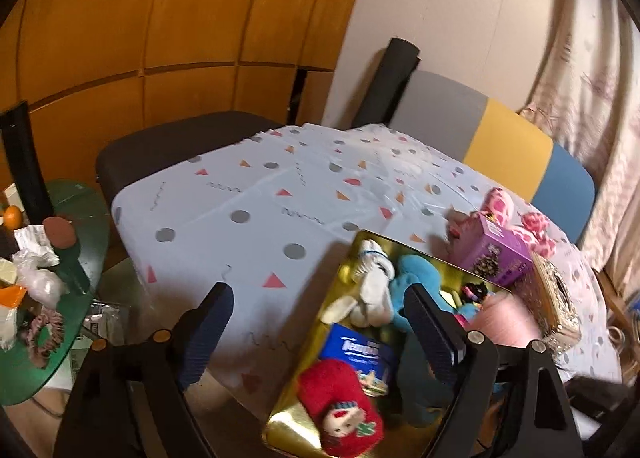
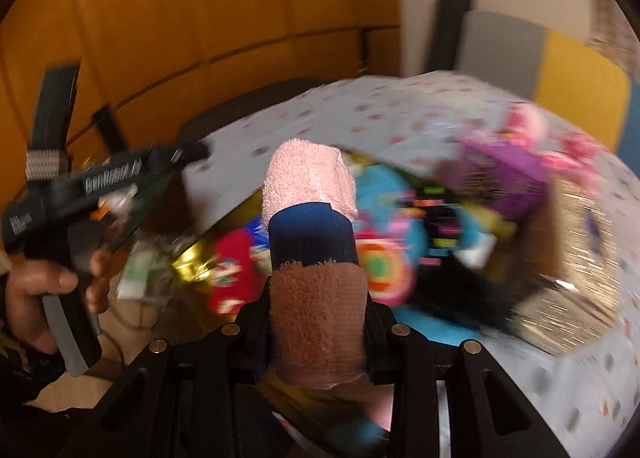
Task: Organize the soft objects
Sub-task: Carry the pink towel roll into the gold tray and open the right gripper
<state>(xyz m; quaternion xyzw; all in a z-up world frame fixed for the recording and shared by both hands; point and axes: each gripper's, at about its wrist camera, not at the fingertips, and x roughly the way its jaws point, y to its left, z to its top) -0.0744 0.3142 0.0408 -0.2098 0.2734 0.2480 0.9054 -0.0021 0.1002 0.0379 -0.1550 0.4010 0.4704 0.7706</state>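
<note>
Here, the right gripper (image 2: pixel 316 254) clamps a rolled pink terry towel (image 2: pixel 310 177), soft, light and compressible; judged best held mid-roll, since the free end may sag or unroll. The left gripper (image 1: pixel 320 330) stands open and empty above the gold tin (image 1: pixel 288 434) on the patterned tablecloth (image 1: pixel 240 197). Already inside: red sock (image 1: pixel 340 406), blue plush (image 1: pixel 412 274), white plush (image 1: pixel 374 282), tissue packet (image 1: pixel 360 354). A purple box (image 1: pixel 496 254) crowds the far rim
</note>
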